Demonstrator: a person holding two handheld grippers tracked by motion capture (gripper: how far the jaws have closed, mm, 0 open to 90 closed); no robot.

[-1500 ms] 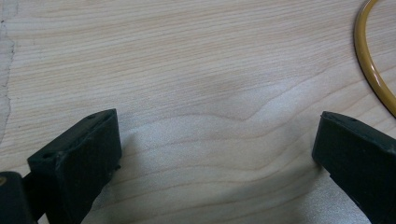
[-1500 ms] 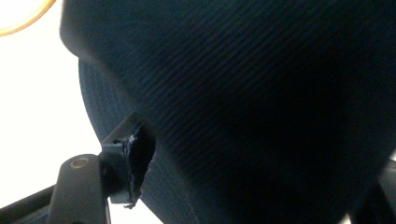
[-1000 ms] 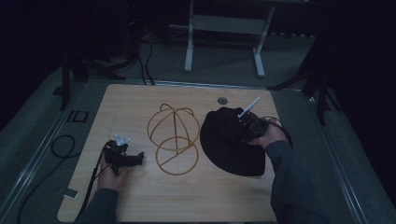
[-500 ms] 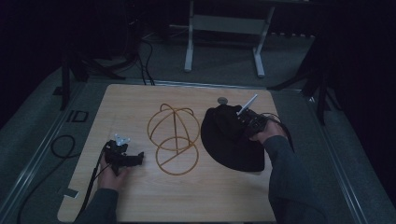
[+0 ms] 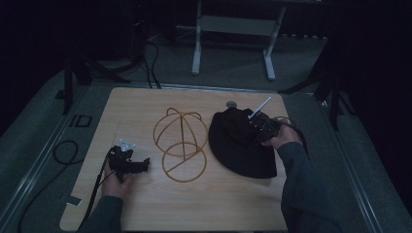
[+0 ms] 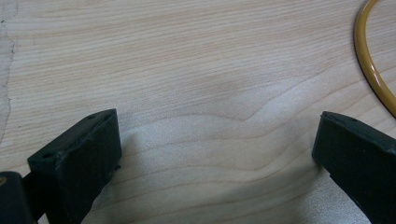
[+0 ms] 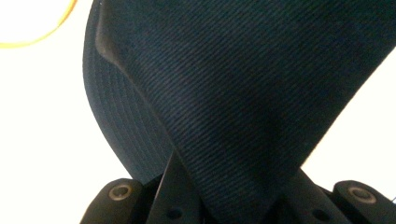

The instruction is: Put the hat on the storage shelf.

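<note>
Black cap (image 5: 241, 143) sits on the right half of the wooden table (image 5: 145, 208), just beside the yellow wire hat stand (image 5: 180, 143), looks like touching or nearly so. Right gripper (image 5: 256, 129) has its jaws pinched on the cap's fabric, which bunches up between them in the right gripper view. Left gripper (image 5: 137, 165) rests low on the table's left side, jaws spread wide with bare wood between them.

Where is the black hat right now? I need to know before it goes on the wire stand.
In the high view, the black hat lies on the table's right side, just right of the wire stand, gripped by the right gripper.
</note>
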